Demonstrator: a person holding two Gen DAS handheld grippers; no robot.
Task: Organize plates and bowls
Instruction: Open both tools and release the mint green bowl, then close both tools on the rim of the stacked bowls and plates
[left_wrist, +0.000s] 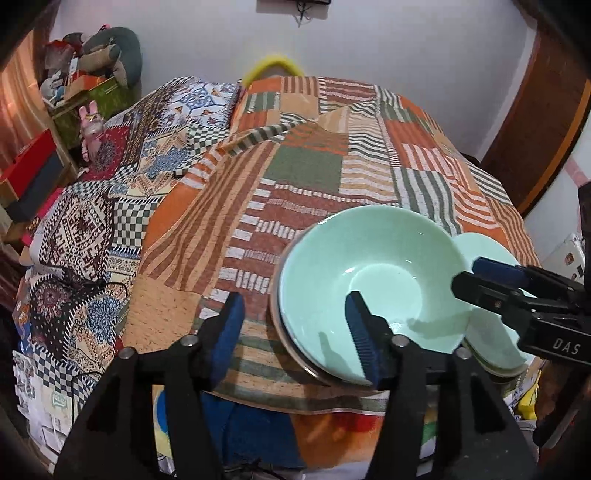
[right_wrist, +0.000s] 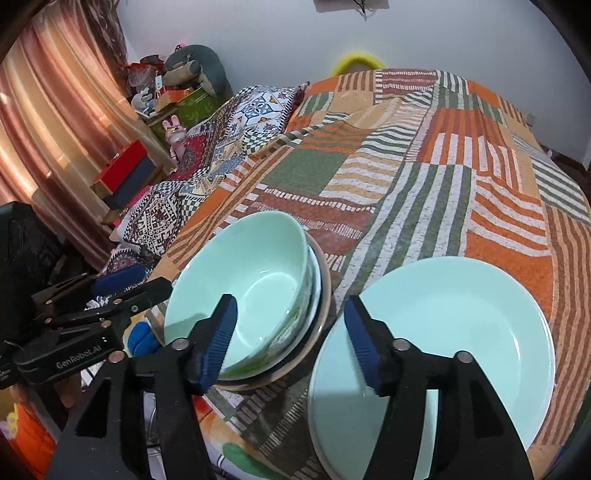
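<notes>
A mint green bowl (left_wrist: 369, 280) (right_wrist: 258, 280) sits on top of a stack of bowls, with a brown-rimmed dish at the bottom, near the front edge of the bed. Just to its right lies a mint green plate (right_wrist: 461, 332) (left_wrist: 491, 343) on another plate. My left gripper (left_wrist: 295, 328) (right_wrist: 144, 282) is open and straddles the bowl's left rim, one finger inside and one outside, with neither pad pressing. My right gripper (right_wrist: 291, 332) (left_wrist: 467, 275) is open too. Its left finger is over the bowl's inside, its right finger over the plate's left edge.
A patchwork bedspread (left_wrist: 314, 166) in orange, green and white covers the bed. A patterned pillow (right_wrist: 251, 118) and quilt lie to the left. Cluttered shelves (left_wrist: 74, 85) and a curtain (right_wrist: 55, 129) stand beyond. A yellow ring (left_wrist: 273, 64) shows at the far end.
</notes>
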